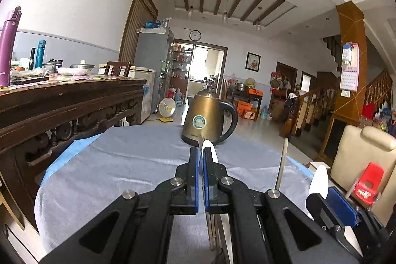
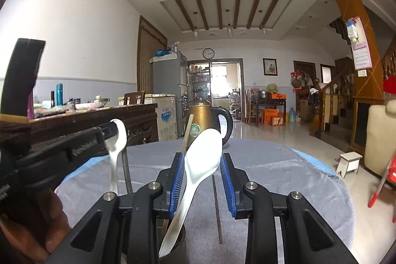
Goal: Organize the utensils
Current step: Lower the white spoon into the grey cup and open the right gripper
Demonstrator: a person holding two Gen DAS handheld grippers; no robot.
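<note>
Right gripper point(image 2: 201, 166) around a tilted white spoon point(image 2: 200, 157)

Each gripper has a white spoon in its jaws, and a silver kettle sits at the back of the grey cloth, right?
Not quite: the kettle is golden brown with a black handle, not silver, as the left wrist view shows. The rest holds: the left gripper and right gripper each have a white spoon between their jaws.

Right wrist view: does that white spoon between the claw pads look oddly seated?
Yes. The white plastic spoon sits slanted between the right claw's blue pads, bowl up, touching only the left pad; the right pad stands clear.
</note>
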